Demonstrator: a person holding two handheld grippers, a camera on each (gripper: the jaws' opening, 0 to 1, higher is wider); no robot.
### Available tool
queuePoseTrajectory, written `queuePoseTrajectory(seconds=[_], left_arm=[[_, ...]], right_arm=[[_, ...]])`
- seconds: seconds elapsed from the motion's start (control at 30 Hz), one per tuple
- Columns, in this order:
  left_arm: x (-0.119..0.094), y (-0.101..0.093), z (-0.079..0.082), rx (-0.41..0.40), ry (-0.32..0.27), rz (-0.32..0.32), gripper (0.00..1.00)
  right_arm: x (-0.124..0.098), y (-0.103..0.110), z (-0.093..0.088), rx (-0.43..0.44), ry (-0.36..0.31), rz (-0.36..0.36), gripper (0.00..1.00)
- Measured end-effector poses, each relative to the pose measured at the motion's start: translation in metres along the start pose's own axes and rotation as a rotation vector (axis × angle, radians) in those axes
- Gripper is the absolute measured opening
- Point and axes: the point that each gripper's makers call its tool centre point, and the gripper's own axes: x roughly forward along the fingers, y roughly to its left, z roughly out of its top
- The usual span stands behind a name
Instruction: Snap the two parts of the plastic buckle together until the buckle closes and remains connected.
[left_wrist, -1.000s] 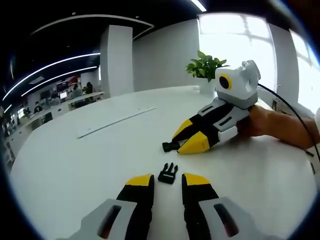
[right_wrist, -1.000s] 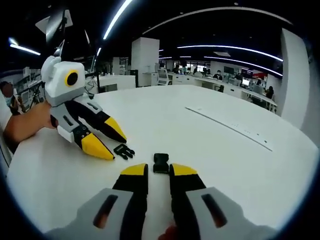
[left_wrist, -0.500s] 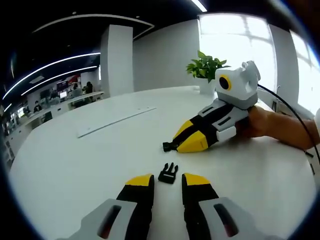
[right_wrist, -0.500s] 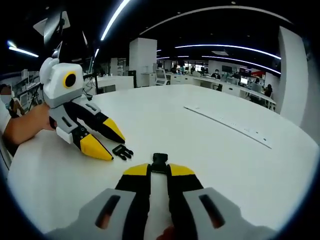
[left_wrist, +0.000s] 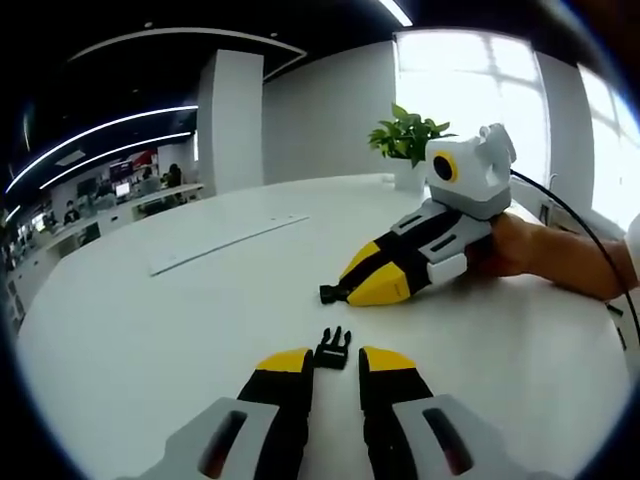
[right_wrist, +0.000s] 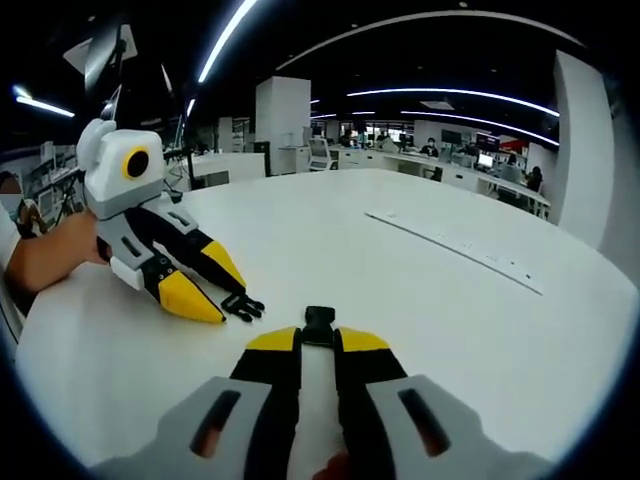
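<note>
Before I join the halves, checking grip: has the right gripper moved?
Yes: the right gripper closed inward onto the socket half, judged against the fixed table strip.

my right gripper (right_wrist: 318, 340) now clamped on the socket half of the buckle (right_wrist: 319, 324), my left gripper (left_wrist: 336, 359) moved up, pronged half (left_wrist: 334, 349) nearly between its fingers

no text, label, brand, number or sign can be read in either view; the red panel far off on the office wall is too small and blurred to make out any lettering
</note>
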Motion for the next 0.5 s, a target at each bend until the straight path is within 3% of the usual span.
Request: queuePoseTrajectory(seconds=[0.5], left_arm=[[0.0023,-0.0006,0.001,0.001,-0.005,-0.003,0.15]], right_arm=[[0.0011,0.0016,0.0017,0.001,-0.009,-0.008,0.16]])
